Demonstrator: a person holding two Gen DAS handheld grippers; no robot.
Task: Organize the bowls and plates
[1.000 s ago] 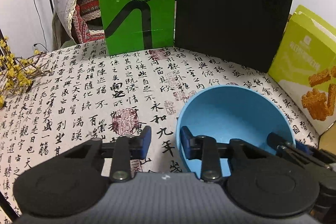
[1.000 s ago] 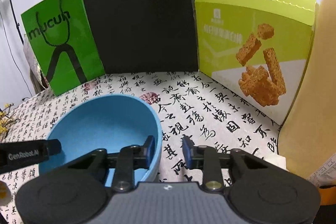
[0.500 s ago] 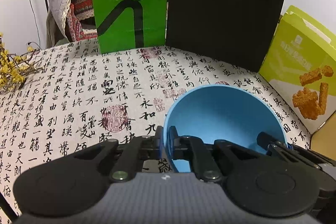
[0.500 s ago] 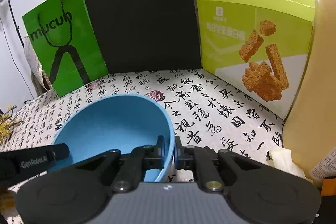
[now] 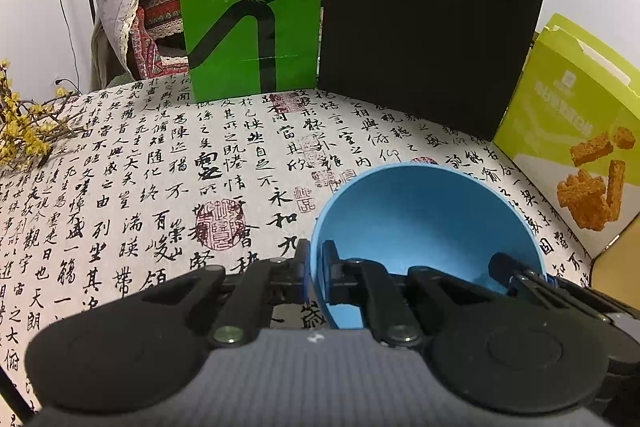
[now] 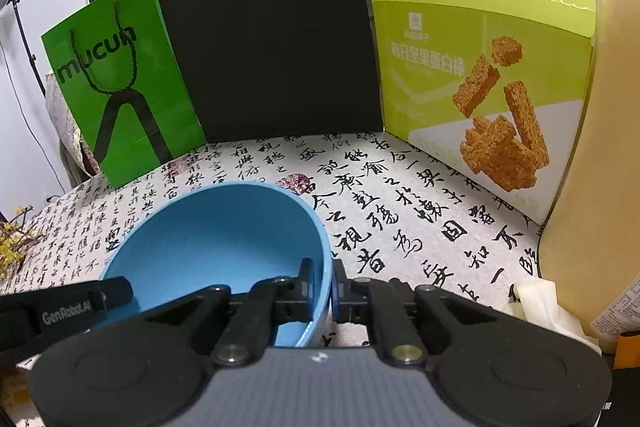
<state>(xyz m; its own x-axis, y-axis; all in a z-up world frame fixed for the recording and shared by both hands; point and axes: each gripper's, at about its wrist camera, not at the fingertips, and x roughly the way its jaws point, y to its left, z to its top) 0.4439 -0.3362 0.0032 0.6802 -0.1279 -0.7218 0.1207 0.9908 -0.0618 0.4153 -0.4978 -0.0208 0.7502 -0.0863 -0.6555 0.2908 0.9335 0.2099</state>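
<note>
Covering the whole surface (image 5: 132,187) is a cloth printed with black calligraphy, and along its far edge stand a black bag (image 5: 432,15), a green "mucun" bag (image 5: 248,3) toward the far left corner and a lime snack box (image 6: 484,75) along the right edge. Next in size is the blue bowl (image 5: 424,219), which sits near my edge of the surface, right of the middle. I have it pinched from both sides: my left tool (image 5: 314,267) is clamped on its left rim, one finger inside the bowl and one outside, and my right tool (image 6: 322,283) is clamped the same way on the right rim. Yellow flower sprigs (image 5: 24,131) lie at the left edge.
</note>
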